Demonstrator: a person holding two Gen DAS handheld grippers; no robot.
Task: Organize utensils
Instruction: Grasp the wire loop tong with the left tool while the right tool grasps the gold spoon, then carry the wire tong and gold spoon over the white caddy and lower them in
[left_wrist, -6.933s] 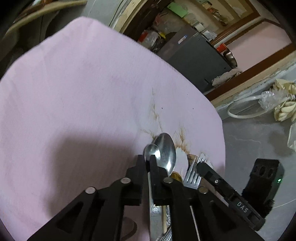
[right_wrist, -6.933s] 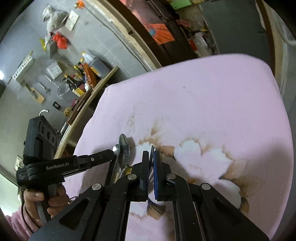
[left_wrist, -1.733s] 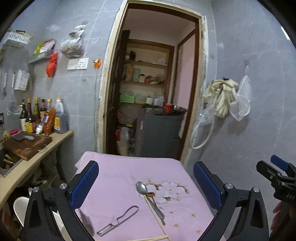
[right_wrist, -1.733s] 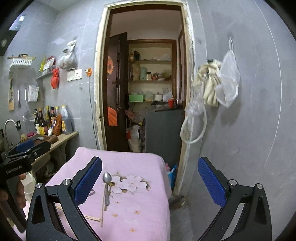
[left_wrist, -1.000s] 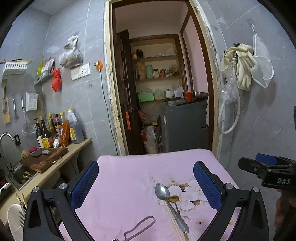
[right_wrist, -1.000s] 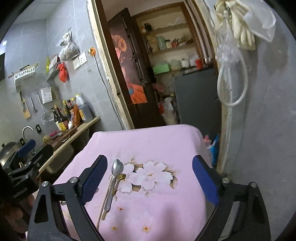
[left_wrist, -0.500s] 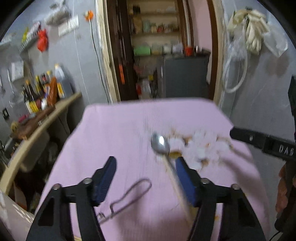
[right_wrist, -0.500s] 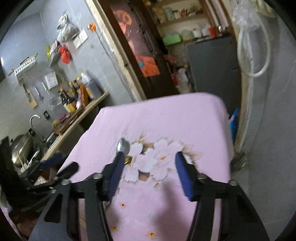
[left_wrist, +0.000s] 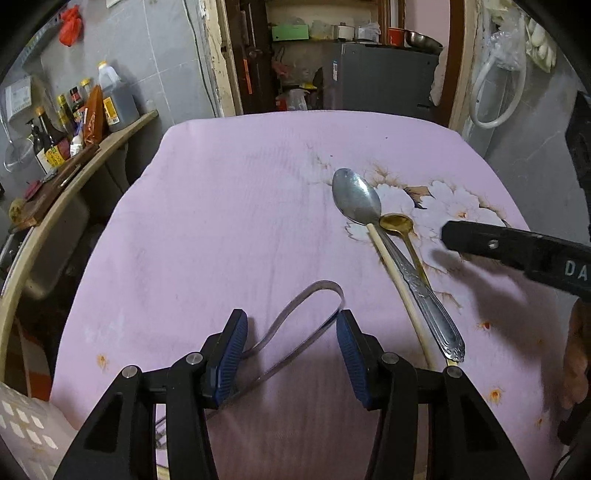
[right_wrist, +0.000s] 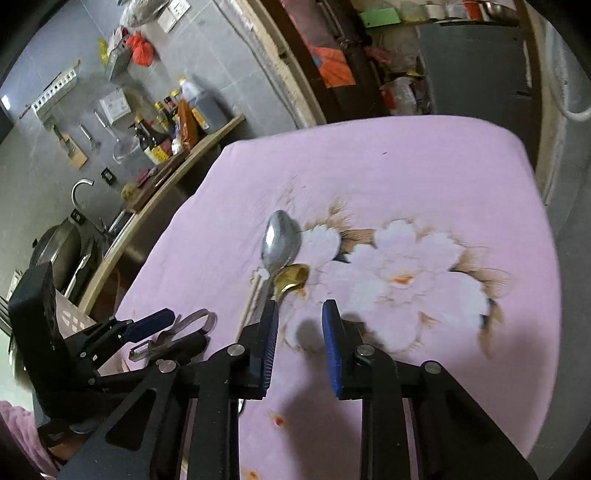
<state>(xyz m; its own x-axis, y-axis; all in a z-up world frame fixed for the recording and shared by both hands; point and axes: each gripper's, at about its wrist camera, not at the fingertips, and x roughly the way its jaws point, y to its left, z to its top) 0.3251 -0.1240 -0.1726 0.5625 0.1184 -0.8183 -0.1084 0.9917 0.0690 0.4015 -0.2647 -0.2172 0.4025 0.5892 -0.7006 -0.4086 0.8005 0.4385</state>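
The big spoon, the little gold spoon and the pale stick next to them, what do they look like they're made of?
Big spoon: likely stainless steel, from its grey mirror-like bowl and embossed handle.
Small spoon: metal with a gold finish, plated or brass, hard to tell.
Pale stick: probably wood or bamboo; matte cream, no shine. It may be a chopstick.

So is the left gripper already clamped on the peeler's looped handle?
No, the left gripper is open, its blue pads either side of the peeler loop, apart from it.
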